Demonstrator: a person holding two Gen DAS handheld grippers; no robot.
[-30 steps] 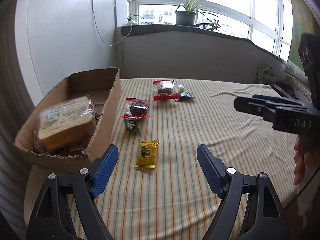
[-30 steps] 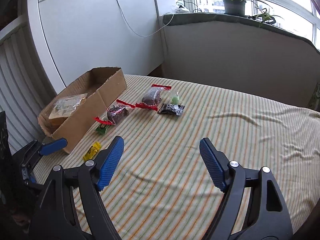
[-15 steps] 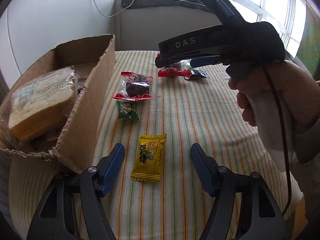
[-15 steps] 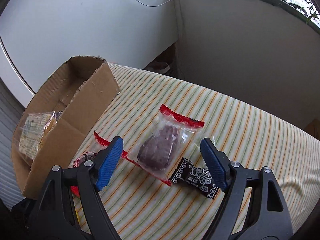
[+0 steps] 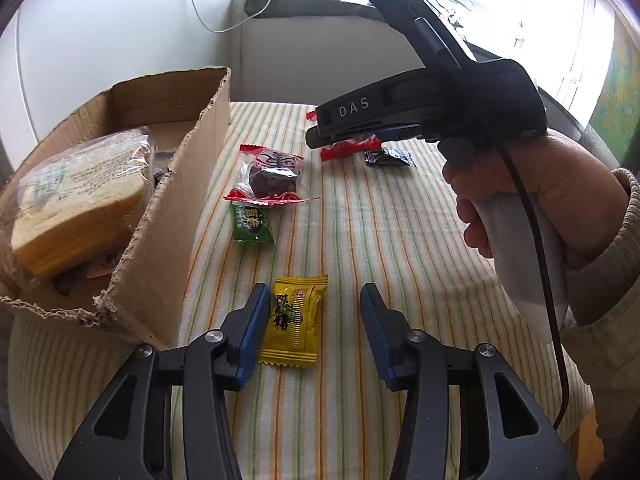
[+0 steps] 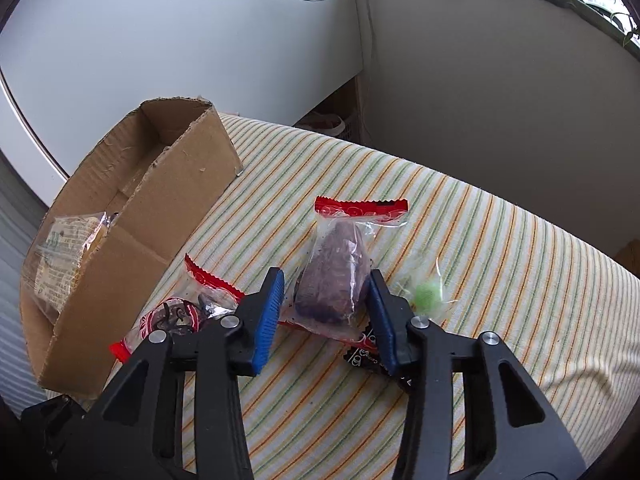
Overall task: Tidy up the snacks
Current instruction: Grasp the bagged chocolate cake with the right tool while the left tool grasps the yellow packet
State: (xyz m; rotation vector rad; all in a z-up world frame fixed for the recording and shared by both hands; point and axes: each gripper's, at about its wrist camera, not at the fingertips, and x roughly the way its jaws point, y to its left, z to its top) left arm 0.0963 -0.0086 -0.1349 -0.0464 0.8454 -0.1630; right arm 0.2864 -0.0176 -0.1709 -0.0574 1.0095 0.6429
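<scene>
On the striped tablecloth lies a yellow candy (image 5: 296, 320), between the fingers of my left gripper (image 5: 314, 296). Those jaws are closing; the left pad is at the wrapper's edge and the right pad stands apart from it. My right gripper (image 6: 325, 280) is lowered over a brown cake in a clear packet with red ends (image 6: 334, 276). Its jaws are closing too, with the right pad against the packet and the left pad just off it. In the left wrist view the right gripper (image 5: 320, 136) hangs over the far snacks, held by a hand (image 5: 540, 192).
A torn cardboard box (image 5: 160, 220) on the left holds a wrapped bread loaf (image 5: 76, 200). A second red-ended cake packet (image 5: 272, 176), a green candy (image 5: 252, 224), a black packet (image 5: 388, 158) and a green sweet in clear wrap (image 6: 426, 294) lie on the cloth.
My left gripper came down over the yellow candy and its jaws narrowed. My right gripper swung across to the far cake packet, dropped over it, and its jaws narrowed around it.
</scene>
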